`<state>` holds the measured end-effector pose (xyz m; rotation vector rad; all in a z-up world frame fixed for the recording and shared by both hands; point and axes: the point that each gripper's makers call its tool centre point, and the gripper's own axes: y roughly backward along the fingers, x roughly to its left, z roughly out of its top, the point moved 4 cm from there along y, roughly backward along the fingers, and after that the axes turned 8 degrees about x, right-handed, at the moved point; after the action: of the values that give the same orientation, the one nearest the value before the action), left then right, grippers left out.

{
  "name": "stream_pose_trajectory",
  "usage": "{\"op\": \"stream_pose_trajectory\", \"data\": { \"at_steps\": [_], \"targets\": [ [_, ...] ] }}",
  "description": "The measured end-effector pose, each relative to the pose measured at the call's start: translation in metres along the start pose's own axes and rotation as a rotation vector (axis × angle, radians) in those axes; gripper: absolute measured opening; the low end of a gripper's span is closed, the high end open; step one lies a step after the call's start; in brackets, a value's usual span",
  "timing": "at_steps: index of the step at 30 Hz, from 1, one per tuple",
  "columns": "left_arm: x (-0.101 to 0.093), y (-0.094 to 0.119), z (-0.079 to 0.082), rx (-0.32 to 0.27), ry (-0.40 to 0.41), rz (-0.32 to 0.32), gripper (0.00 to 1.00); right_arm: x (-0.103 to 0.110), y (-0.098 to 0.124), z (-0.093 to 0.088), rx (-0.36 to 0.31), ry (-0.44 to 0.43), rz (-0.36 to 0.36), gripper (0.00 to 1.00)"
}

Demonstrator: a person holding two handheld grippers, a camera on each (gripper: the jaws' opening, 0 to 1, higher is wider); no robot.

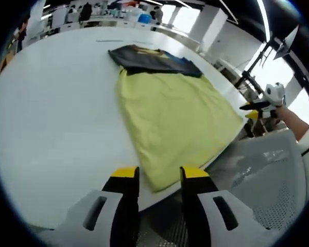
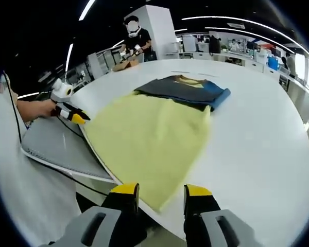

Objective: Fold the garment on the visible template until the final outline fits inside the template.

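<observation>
Clearly the yellow garment (image 1: 170, 121) is soft, light cloth, limp on the white table (image 1: 56, 118); grip its near corner. Left gripper (image 1: 158, 175) and right gripper (image 2: 160, 191) both spread, holding nothing.

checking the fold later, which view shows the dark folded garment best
The right gripper view: the dark folded garment lies nearer centre, its blue edge and yellow collar patch distinct. The left gripper view shows it farther off, flatter, beyond the yellow cloth.
</observation>
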<state>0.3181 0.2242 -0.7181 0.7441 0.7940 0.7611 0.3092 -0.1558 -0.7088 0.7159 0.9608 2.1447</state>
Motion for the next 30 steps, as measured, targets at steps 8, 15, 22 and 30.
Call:
{"op": "stream_pose_trajectory", "data": {
  "at_steps": [8, 15, 22, 30],
  "targets": [
    [-0.001, -0.002, -0.006, 0.038, -0.005, 0.000, 0.23, -0.001, -0.003, -0.009, 0.025, -0.004, 0.005, 0.24],
    [-0.003, -0.001, -0.007, 0.054, -0.009, -0.007, 0.19, 0.000, -0.007, -0.016, 0.051, -0.008, 0.015, 0.17],
    [-0.001, -0.003, -0.012, 0.082, -0.012, -0.020, 0.10, 0.001, -0.010, -0.019, 0.061, -0.014, 0.030, 0.13],
    [0.002, -0.005, -0.012, 0.075, 0.012, -0.025, 0.06, -0.001, -0.010, -0.020, 0.060, -0.023, 0.033, 0.07]
  ]
}}
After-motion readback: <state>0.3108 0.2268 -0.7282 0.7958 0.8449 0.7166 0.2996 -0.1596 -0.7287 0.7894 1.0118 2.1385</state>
